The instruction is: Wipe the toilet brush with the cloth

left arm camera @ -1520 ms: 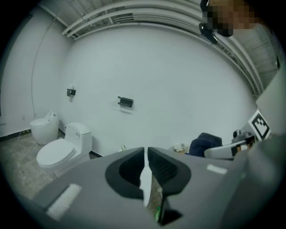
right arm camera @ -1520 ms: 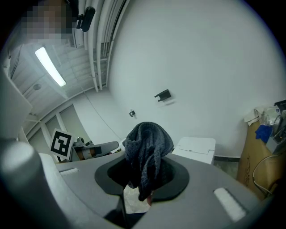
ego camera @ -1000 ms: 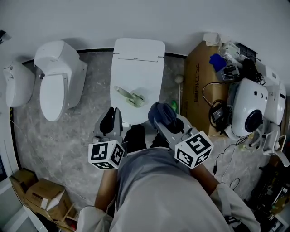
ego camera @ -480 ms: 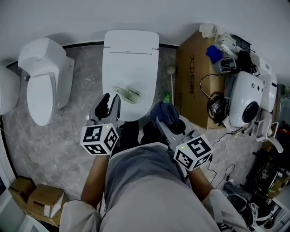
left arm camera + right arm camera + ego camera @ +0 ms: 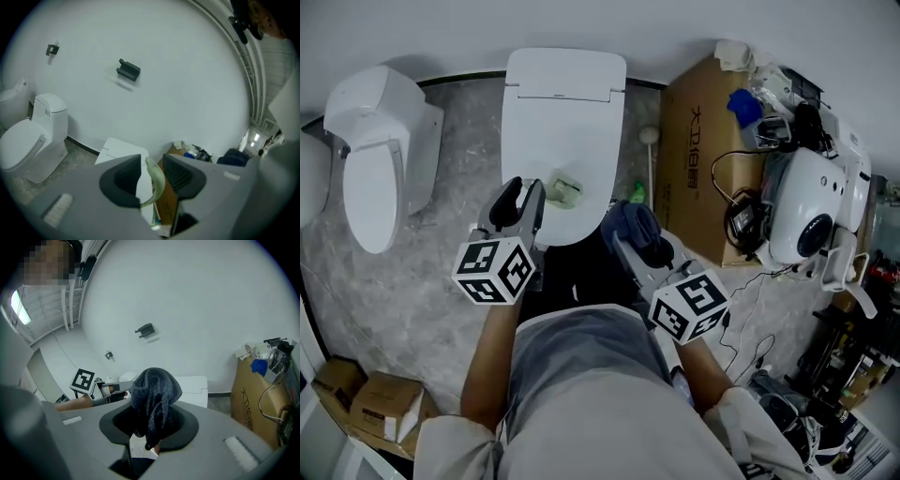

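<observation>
From the head view, the left tool (image 5: 522, 194) reaches forward over the closed lid of a white toilet (image 5: 565, 94). Its 2 jaws are clamped on the pale green toilet brush (image 5: 565, 189), whose free end pokes out just to the right of the tips, above the lid (I cannot tell whether it touches the lid). The right tool (image 5: 637, 251) is near, lower and to the right, with its jaws closed on a dark blue-grey cloth (image 5: 634, 228) bunched over its tips. Cloth and brush are near each other but apart. A second toilet (image 5: 375, 159) stands to the left on the grey marbled floor (image 5: 459, 253), and a cardboard box (image 5: 689, 150) stands to the right of the toilet.

In the left gripper view, the left tool (image 5: 152, 165) shows its 2 dark jaws pressed on a curved strip of the toilet brush (image 5: 157, 182), which rises between them and bends leftward at the top. Behind are the toilet (image 5: 119, 152), the second toilet (image 5: 28, 145) and a white wall (image 5: 178, 84) bearing a small black bracket (image 5: 129, 70).

In the right gripper view, the right tool (image 5: 150, 426) grips the cloth (image 5: 154, 390), which stands up in a lump above the jaws and hangs down between them. The left tool's marker cube (image 5: 83, 379) and a forearm (image 5: 75, 403) show to the left of it, and the cardboard box (image 5: 260, 399) to the right.
</observation>
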{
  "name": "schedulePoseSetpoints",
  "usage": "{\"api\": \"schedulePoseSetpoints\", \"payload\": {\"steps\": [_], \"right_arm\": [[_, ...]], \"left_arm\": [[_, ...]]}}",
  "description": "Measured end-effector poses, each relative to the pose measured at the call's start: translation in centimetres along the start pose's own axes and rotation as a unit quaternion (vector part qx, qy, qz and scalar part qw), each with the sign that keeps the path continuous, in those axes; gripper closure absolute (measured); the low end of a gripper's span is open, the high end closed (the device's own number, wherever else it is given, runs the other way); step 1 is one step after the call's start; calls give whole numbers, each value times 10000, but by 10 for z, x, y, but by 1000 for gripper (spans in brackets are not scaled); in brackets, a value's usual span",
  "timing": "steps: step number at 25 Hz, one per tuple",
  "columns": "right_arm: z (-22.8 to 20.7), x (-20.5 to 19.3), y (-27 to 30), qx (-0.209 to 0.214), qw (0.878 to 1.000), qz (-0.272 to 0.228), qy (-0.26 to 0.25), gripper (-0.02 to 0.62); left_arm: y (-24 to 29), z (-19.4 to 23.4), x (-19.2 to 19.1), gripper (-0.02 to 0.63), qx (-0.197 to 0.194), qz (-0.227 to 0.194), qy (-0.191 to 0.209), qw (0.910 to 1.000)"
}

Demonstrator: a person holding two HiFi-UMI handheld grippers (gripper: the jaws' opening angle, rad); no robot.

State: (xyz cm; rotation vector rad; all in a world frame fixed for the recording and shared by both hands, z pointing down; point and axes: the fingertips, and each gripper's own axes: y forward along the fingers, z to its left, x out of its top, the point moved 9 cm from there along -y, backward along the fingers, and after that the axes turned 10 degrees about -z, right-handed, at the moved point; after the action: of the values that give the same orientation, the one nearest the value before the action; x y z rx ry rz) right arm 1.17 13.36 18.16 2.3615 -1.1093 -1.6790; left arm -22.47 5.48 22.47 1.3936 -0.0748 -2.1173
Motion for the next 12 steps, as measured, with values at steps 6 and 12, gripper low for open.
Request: {"api": "schedulePoseSetpoints", "payload": {"steps": [6,12], "right_arm": [[-23,7,16,53,10000,-3,10,493],[-39,5,31,122,9999,43,69,492]], "left_arm": [[7,0,-3,606,138,-58,-27,9999],[6,-2,-5,606,142,-158,25,9998]]}}
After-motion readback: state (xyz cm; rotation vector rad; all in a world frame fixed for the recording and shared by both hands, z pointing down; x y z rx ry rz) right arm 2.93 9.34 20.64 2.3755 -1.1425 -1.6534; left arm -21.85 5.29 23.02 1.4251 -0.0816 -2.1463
